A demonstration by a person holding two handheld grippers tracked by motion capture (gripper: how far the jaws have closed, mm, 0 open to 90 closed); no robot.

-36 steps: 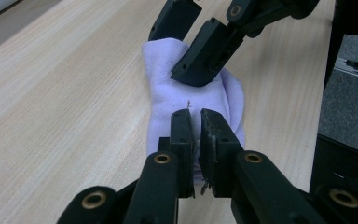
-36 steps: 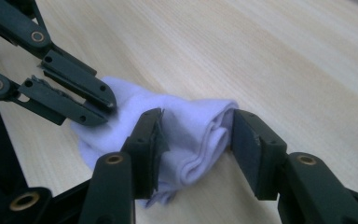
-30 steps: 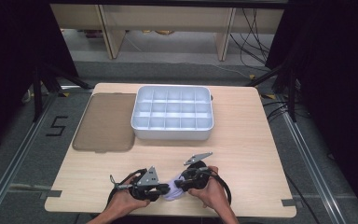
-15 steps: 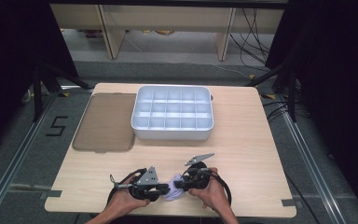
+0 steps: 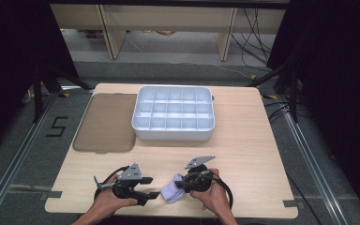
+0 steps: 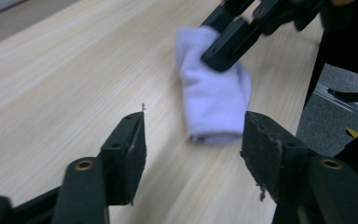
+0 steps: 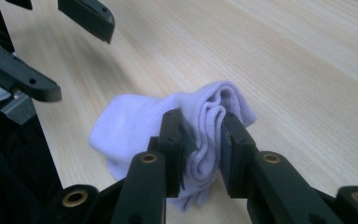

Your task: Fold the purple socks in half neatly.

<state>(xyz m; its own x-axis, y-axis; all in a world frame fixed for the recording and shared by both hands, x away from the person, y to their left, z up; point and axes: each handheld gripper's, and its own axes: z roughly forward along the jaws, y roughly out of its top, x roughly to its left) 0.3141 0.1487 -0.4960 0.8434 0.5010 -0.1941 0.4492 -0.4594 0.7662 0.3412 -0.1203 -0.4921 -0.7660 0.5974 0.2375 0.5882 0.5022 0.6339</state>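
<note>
The sock (image 5: 172,193), pale lilac and folded into a small bundle, lay on the wooden table (image 5: 243,150) near its front edge, at about six o'clock from the white tray (image 5: 173,114) of compartments. The right gripper (image 5: 183,183) was clamped on the sock: in the right gripper view its jaws pinched the bunched folds of the sock (image 7: 200,135) between the pads, and they had just been closing further on it. The left gripper (image 5: 151,192) sat just beside the sock at its nine o'clock. Its jaws had just been opening; in the left gripper view they stood apart with nothing between them, the sock (image 6: 214,100) lying beyond their tips. A brown lid (image 5: 107,123) lay flat at nine o'clock from the tray.
</note>
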